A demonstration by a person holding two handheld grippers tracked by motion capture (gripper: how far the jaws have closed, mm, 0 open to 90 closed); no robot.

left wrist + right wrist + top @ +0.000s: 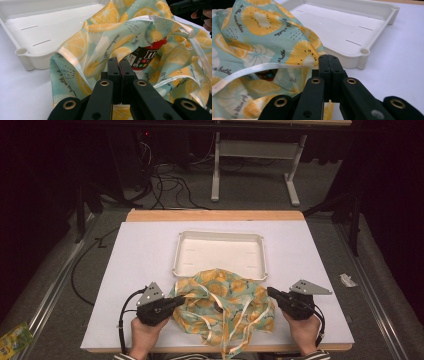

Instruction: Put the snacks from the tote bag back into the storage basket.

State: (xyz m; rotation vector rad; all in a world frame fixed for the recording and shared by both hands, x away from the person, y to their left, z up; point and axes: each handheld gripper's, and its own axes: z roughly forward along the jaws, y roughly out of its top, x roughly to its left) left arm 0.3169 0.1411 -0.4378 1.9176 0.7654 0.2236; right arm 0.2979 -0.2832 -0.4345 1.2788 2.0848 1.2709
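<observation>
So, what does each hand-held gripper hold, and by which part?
Each is shut on the cloth bag: left hand-held gripper on its left edge, right hand-held gripper on its right edge.

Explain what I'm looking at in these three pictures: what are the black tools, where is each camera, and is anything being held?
A person sits at a table with a hand-held two-jaw tool in each hand: the left gripper and the right gripper. The high view looks down from above the person. The other two pictures come from cameras riding on the grippers, looking along their black jaws.

On the table lie an empty white tray and, partly over its near rim, a lemon-print cloth bag with white ribbon. Inside it sits a dark candy container with a red lid.

Both pairs of jaws are shut. Each seems to pinch the bag's fabric at one side, though the contact itself is hard to see.
</observation>
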